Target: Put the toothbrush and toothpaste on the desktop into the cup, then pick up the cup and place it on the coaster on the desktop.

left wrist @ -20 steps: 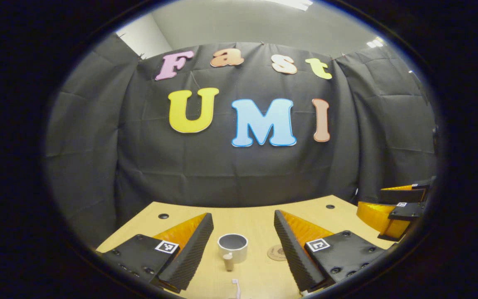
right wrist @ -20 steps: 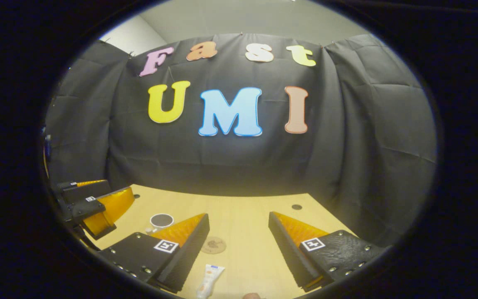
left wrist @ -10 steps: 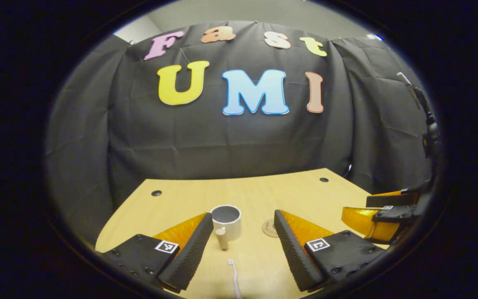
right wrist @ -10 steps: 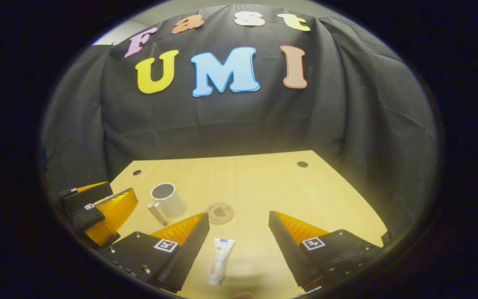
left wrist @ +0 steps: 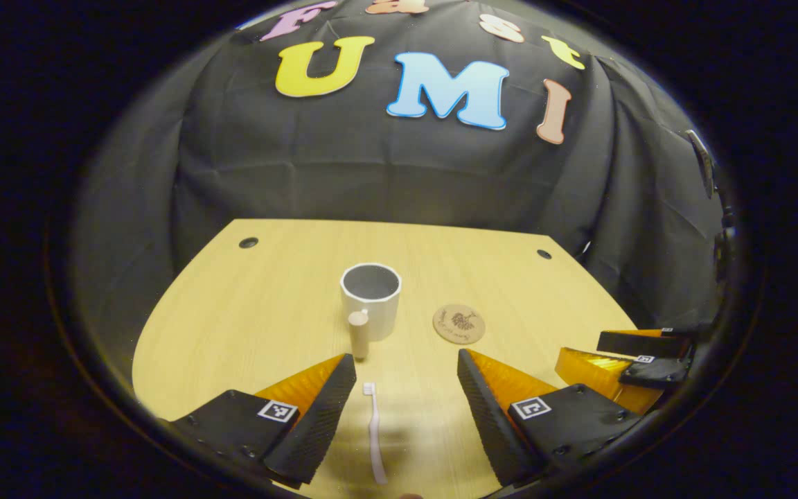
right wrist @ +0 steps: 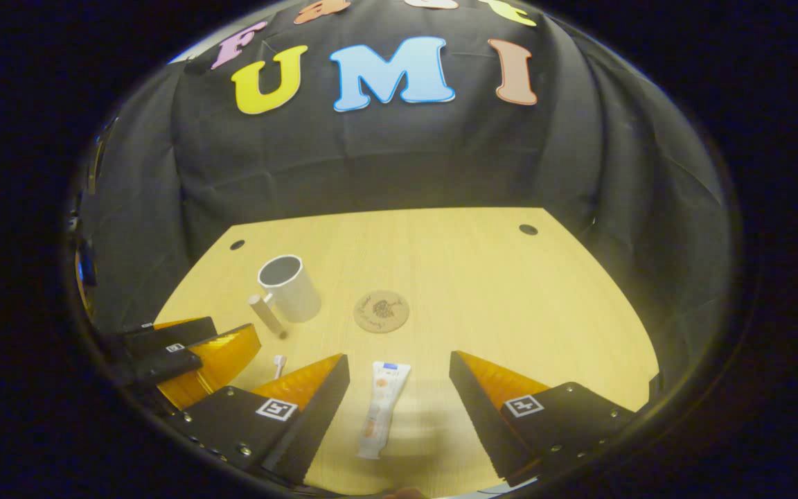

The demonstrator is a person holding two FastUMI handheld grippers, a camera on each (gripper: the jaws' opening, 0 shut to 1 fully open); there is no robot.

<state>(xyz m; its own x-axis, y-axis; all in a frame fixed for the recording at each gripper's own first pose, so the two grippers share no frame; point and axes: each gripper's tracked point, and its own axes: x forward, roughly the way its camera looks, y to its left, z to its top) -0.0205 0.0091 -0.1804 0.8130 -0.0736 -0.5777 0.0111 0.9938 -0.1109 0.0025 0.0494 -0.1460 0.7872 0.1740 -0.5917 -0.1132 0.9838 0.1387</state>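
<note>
Both grippers have tipped down since a moment ago, so now we see much more of the wooden desktop (left wrist: 246,312) and less of the black wall.

In the left gripper view, our left gripper (left wrist: 406,388) hangs above the desktop with its two fingers spread wide apart, holding nothing. The white toothbrush (left wrist: 374,433) lies flat on the wood between those fingers, its brush end pointing toward the cup. The white cup (left wrist: 371,301) stands upright farther back, with a small tan handle (left wrist: 358,333) on the side facing us. The round brown coaster (left wrist: 459,324) lies just beside the cup, not touching it.

In the right gripper view, our right gripper (right wrist: 399,391) is wide open too and holds nothing. The toothpaste tube (right wrist: 384,409) lies flat between its fingers. The cup (right wrist: 289,287) and the coaster (right wrist: 382,311) sit farther back. We see the other gripper low at the left, and the tip of the toothbrush (right wrist: 278,362) near it.
</note>
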